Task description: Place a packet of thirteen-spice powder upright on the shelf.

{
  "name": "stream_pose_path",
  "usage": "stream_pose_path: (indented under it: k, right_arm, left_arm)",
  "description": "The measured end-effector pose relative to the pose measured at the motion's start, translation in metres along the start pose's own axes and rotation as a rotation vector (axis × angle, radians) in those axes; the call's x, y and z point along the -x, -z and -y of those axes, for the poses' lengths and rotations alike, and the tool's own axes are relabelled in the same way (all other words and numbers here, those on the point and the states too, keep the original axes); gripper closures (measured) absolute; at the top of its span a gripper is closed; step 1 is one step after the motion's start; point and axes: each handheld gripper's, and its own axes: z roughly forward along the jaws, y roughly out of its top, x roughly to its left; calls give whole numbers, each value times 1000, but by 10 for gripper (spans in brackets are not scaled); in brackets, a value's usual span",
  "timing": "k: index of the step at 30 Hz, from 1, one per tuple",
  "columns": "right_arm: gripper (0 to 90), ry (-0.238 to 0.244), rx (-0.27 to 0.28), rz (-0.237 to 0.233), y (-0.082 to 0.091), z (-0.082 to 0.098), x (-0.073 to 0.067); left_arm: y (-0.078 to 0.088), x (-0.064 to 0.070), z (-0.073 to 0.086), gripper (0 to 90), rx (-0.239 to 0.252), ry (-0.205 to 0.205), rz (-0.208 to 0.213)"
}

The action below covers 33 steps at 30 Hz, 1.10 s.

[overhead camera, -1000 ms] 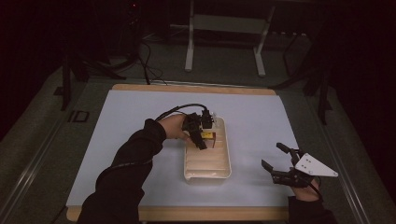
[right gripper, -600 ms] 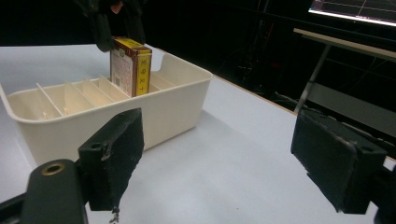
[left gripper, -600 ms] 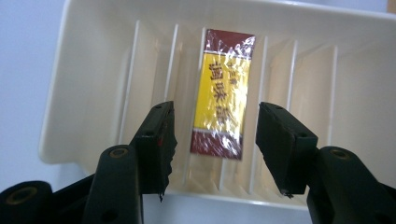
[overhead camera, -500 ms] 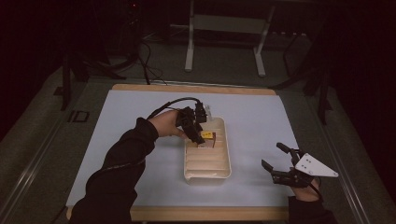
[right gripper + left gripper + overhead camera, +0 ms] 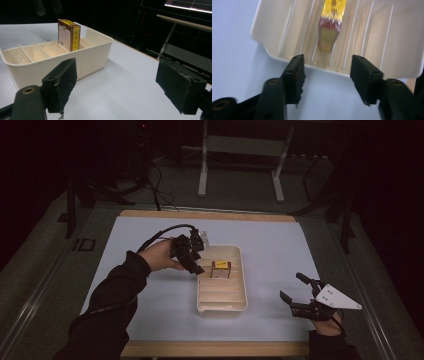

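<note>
A cream slotted tray (image 5: 222,297) lies mid-table. A small yellow and red-brown box (image 5: 220,269) stands upright in one of its far slots. My left gripper (image 5: 196,265) hangs just off the tray's left rim, apart from the box. Its jaws have just been opening and hold nothing. In the left gripper view the open gripper (image 5: 327,72) looks over the tray rim (image 5: 274,53) at the box (image 5: 331,25). My right gripper (image 5: 291,286) rests wide open at the right. Its own view shows the gripper (image 5: 117,75) empty, with the tray (image 5: 75,62) and box (image 5: 68,35) beyond.
The white table top (image 5: 280,245) has a wooden front edge (image 5: 215,349). A metal stand (image 5: 240,165) and cables (image 5: 150,185) sit on the dark floor behind the table. A cable (image 5: 160,234) trails from the left gripper.
My left gripper has drawn back leftward from over the box to beside the tray, its jaws spreading. The box stays standing in its slot. The right gripper has not moved.
</note>
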Motion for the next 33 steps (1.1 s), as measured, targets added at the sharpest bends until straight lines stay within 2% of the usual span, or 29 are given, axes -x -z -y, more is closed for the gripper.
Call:
stream_pose_path:
  k: [2, 3, 5, 6, 7, 8, 12, 14, 15, 17, 19, 24, 27, 29, 33]
  right_arm:
    - [172, 0, -1, 2, 0, 0, 0]
    - [172, 0, -1, 2, 0, 0, 0]
    - [172, 0, -2, 2, 0, 0, 0]
    - [172, 0, -2, 2, 0, 0, 0]
    - [172, -1, -4, 2, 0, 0, 0]
    - [172, 0, -4, 4, 0, 0, 0]
    - [172, -1, -5, 5, 0, 0, 0]
    - [172, -1, -6, 5, 0, 0, 0]
    - [172, -1, -5, 6, 0, 0, 0]
    - [172, 0, -6, 6, 0, 0, 0]
    - [172, 0, -6, 6, 0, 0, -1]
    - [172, 1, -8, 6, -1, 0, -1]
    - [172, 1, -8, 7, -1, 0, -1]
    - [172, -1, -8, 6, -1, 0, -1]
    - [172, -1, -9, 6, -1, 0, -1]
  left_arm:
    - [4, 0, 7, 396, 3, 19, -8]
    - [6, 0, 10, 337, 7, 36, -26]
    - [10, -2, 16, 273, 22, 73, -39]
    - [12, -3, 19, 234, 30, 97, -36]
    - [14, -5, 24, 192, 38, 96, 6]
    - [16, -5, 27, 98, 44, 103, 8]
    - [20, -5, 37, 76, 73, 156, 8]
    - [21, -3, 42, 10, 69, 174, -7]
    - [21, -1, 44, 10, 72, 177, -2]
    - [21, 4, 49, 10, 79, 189, -32]
    - [21, 8, 54, 9, 95, 192, -40]
    - [20, 17, 66, 10, 131, 219, -50]
    - [19, 23, 72, 10, 152, 236, -39]
    - [17, 26, 75, 10, 153, 241, -50]
    - [15, 29, 83, 10, 188, 308, -77]
